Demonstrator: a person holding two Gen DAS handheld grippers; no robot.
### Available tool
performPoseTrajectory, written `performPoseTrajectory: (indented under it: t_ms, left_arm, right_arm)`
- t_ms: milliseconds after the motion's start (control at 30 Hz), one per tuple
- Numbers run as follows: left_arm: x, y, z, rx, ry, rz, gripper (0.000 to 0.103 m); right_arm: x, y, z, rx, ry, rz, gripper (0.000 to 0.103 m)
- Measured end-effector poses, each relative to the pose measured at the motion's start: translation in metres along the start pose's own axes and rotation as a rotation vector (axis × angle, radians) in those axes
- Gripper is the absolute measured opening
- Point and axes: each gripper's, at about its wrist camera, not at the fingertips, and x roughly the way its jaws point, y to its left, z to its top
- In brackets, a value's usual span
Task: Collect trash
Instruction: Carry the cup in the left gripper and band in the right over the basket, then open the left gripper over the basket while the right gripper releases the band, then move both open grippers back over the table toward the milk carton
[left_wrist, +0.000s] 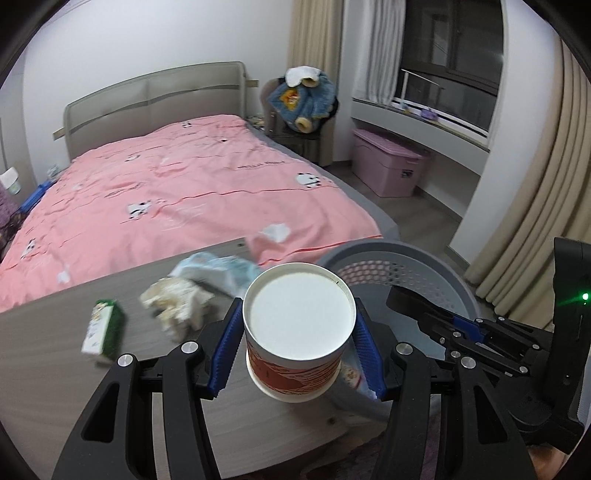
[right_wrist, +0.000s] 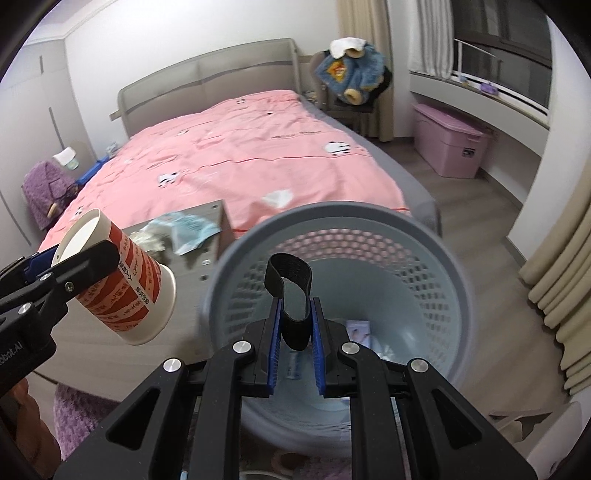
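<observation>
The left gripper (left_wrist: 299, 343) clamps the cup (left_wrist: 298, 325) sideways, clear of the table's (left_wrist: 55, 369) right edge beside the bin (right_wrist: 332, 236), probably for dropping in. The right gripper (right_wrist: 295, 332) pinches a black strap (right_wrist: 291, 295) on the bin's near rim, seemingly holding the bin.

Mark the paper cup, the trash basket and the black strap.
paper cup (left_wrist: 298, 317), left wrist view, white base.
trash basket (right_wrist: 436, 236), right wrist view, grey rim.
black strap (right_wrist: 293, 328), right wrist view, lower loop.
</observation>
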Motion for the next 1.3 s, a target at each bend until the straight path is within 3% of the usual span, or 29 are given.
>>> performPoseTrajectory:
  t_ms: [267, 667, 767, 833, 1033, 1300]
  left_arm:
    - [0.035, -0.036, 0.008, 0.055, 0.043, -0.042, 0.055]
    - [0.066, -0.056, 0.009, 0.088, 0.095, -0.048, 0.055]
    - [0.070, -0.054, 0.009, 0.080, 0.106, -0.045, 0.056]
    - [0.070, -0.053, 0.008, 0.074, 0.111, -0.042, 0.059]
    - [0.069, -0.048, 0.008, 0.063, 0.109, -0.034, 0.067]
    - [0.063, -0.042, 0.006, 0.046, 0.097, -0.016, 0.067]
  right_arm:
    - [0.015, -0.043, -0.002, 0.065, 0.031, -0.033, 0.015]
    - [0.028, -0.069, -0.006, 0.097, 0.055, -0.032, 0.019]
    - [0.027, -0.072, -0.005, 0.103, 0.046, -0.033, 0.028]
    - [0.024, -0.073, -0.005, 0.105, 0.034, -0.036, 0.041]
    - [0.023, -0.074, -0.005, 0.111, 0.033, -0.043, 0.042]
    - [0.023, -0.069, -0.009, 0.111, 0.036, -0.043, 0.046]
